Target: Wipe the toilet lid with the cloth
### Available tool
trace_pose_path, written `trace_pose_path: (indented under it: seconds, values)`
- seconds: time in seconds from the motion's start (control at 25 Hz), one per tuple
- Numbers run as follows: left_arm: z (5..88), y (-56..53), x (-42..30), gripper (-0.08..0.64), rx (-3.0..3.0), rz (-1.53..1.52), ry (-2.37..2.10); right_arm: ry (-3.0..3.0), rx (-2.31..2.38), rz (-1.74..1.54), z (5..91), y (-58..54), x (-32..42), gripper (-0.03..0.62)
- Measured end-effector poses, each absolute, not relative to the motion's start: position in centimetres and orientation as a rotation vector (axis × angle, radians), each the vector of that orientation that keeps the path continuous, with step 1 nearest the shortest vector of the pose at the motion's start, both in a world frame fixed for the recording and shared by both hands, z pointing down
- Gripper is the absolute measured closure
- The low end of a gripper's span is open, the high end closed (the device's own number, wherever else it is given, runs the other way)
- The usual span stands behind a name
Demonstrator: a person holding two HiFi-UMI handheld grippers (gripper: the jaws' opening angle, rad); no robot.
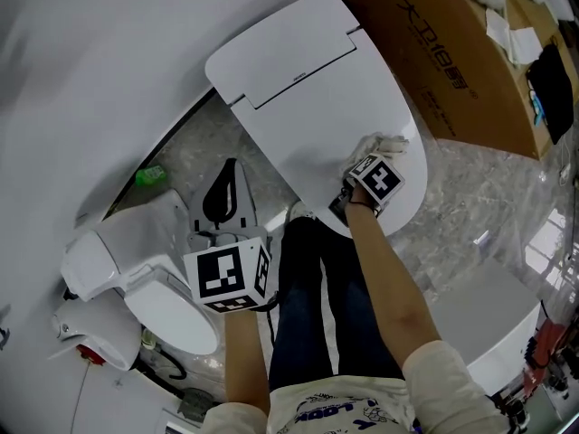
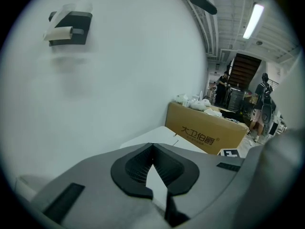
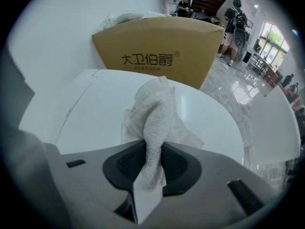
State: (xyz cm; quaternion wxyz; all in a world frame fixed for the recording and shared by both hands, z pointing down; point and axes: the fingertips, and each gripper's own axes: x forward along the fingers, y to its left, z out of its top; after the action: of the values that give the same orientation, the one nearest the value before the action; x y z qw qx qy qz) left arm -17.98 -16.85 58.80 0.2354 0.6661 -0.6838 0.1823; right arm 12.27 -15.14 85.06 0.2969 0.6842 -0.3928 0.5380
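Background box (image 3: 152,56) reads "大卫伯爵"; right tongs (image 3: 150,163) pinch cloth (image 3: 153,106).

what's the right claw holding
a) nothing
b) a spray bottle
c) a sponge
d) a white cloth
d, the right claw is shut on a white cloth, which bunches out ahead of it over the toilet lid.
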Motion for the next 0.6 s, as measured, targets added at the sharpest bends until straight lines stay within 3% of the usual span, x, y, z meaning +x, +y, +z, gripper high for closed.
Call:
trace_pose_path:
  seconds: [0.6]
  values:
    - [59.9,-16.4,-21.8,0.557,1.750,0.478,-1.928,-1.369,1.599,1.255,84.9,-24.1,3.6,0.511]
